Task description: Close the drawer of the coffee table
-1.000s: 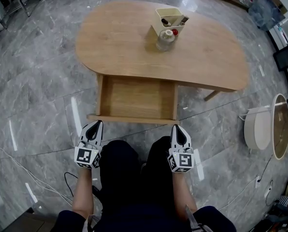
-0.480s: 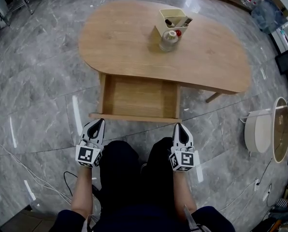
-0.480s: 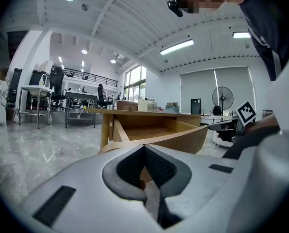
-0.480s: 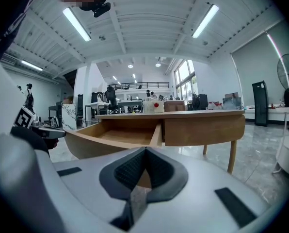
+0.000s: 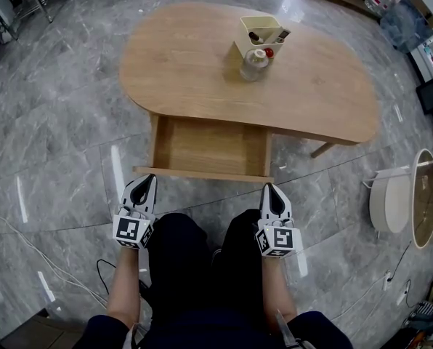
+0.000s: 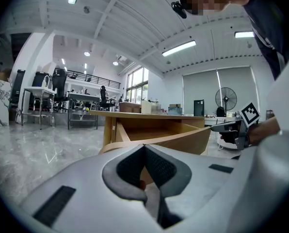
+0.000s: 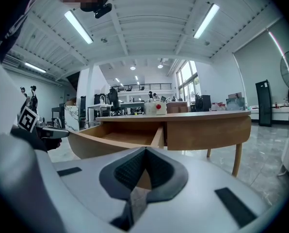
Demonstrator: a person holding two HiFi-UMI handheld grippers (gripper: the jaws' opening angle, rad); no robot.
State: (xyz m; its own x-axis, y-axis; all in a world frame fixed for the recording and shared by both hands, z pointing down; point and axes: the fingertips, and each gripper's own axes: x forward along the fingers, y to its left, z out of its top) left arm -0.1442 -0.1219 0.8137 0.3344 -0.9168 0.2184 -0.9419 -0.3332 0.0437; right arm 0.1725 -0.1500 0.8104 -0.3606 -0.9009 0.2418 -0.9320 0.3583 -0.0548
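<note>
Currently your left gripper [image 5: 148, 182] and right gripper [image 5: 269, 192] are both closed and empty, tips just beside the front of the open drawer [image 5: 205, 147], which juts from under the counter [image 5: 187, 64]. Push unevenly and it could skew and jam; shove hard and the jar [image 5: 253, 62] may topple.

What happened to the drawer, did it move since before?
Yes. The drawer slid slightly inward, under the coffee table; less of it sticks out.
</note>
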